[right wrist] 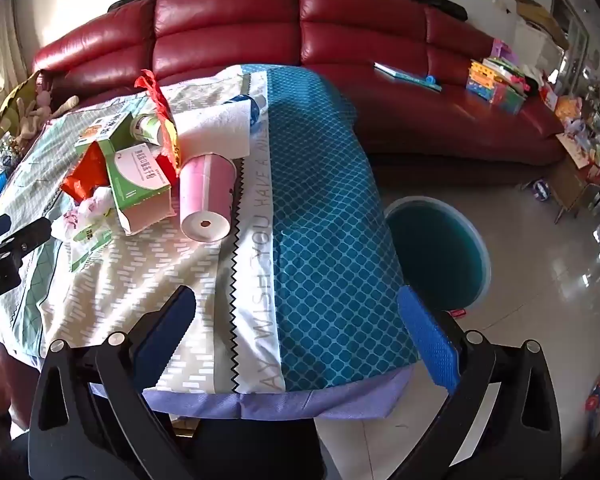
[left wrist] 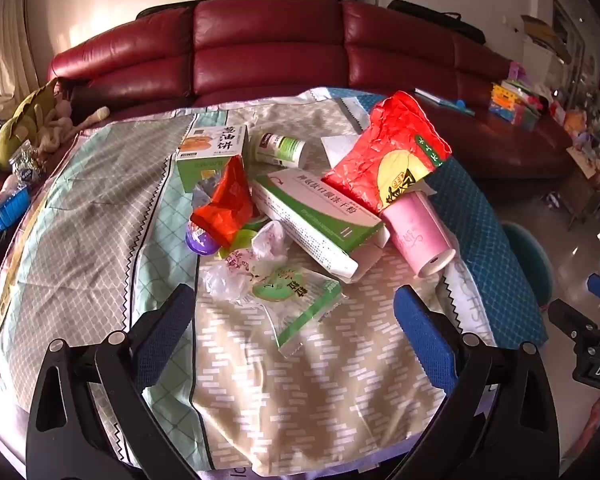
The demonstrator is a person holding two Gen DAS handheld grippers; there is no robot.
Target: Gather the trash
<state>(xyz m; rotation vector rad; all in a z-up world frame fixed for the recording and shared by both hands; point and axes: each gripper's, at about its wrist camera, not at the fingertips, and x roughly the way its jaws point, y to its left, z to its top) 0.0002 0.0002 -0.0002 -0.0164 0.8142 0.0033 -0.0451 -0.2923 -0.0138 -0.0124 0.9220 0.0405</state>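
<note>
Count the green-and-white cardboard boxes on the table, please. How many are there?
2. The smaller box stands at the back left of the pile, beside the green-labelled bottle. The long box lies in the middle, against the pink cup. More might be hidden under wrappers.

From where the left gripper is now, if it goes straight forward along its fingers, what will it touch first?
Most likely the green-and-white snack wrapper, the nearest piece of trash, lying between the open fingers of the left gripper on the tablecloth. Depth is unclear, so it may meet the bare cloth just before the wrapper.

Glossy red leather sofa [left wrist: 268, 40]; matt patterned cloth [left wrist: 300, 380]; crinkled shiny red wrapper [left wrist: 384, 148].
</note>
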